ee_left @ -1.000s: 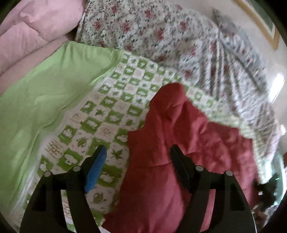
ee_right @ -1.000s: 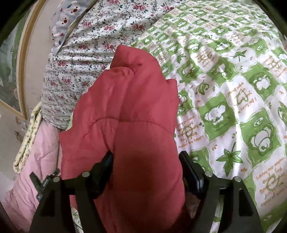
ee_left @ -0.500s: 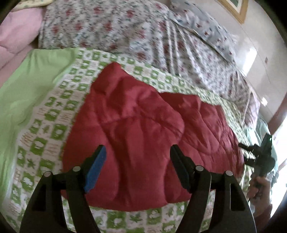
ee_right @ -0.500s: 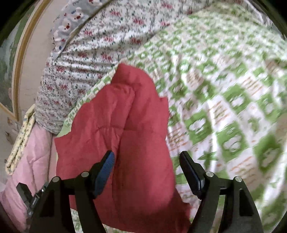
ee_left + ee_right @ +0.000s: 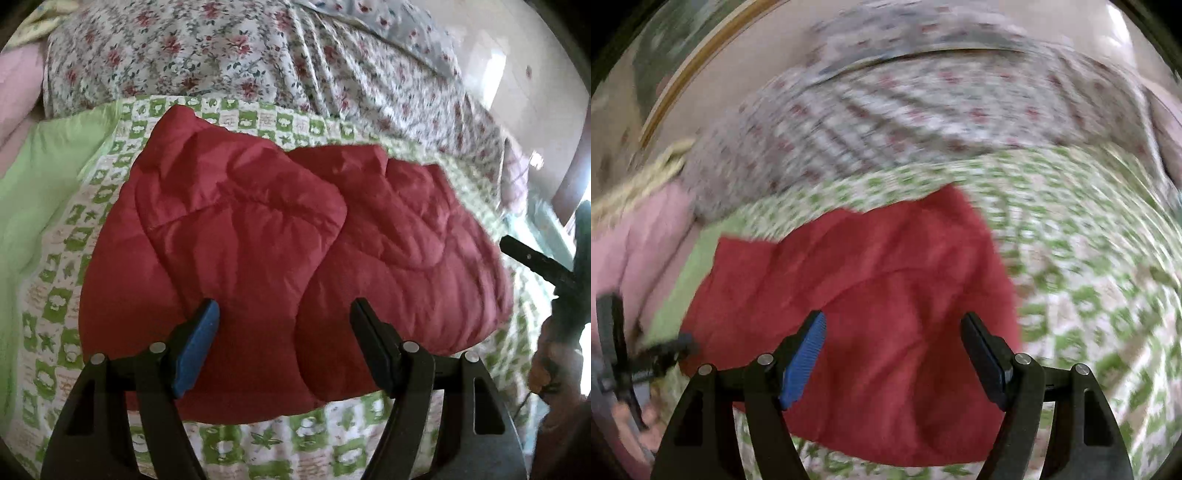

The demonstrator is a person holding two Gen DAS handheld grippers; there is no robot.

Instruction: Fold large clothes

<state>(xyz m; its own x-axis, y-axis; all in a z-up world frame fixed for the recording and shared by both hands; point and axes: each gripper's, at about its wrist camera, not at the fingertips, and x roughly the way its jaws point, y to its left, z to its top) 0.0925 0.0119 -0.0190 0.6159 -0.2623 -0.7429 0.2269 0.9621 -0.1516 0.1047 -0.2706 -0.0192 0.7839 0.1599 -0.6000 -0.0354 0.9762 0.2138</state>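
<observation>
A red quilted padded garment (image 5: 280,236) lies folded over on a bed with a green-and-white checked sheet (image 5: 266,454). One half overlaps the other, with a curved edge down the middle. My left gripper (image 5: 284,314) hovers over its near edge, jaws open, nothing between the pads. In the blurred right wrist view the same red garment (image 5: 886,295) lies below my right gripper (image 5: 894,328), which also stands open and holds nothing. The right gripper's black frame (image 5: 543,266) and the hand holding it show at the right edge of the left wrist view.
A floral quilt (image 5: 258,55) is bunched along the far side of the bed. A plain light-green cover (image 5: 33,206) and pink bedding (image 5: 18,85) lie at the left. A framed picture (image 5: 665,74) hangs on the wall. The left gripper's frame (image 5: 624,354) shows at the left edge of the right wrist view.
Both grippers pulled back from the red garment and rolled, so the whole folded garment now shows. The right gripper, with a fold between its jaws a second ago, has lifted clear of it.
</observation>
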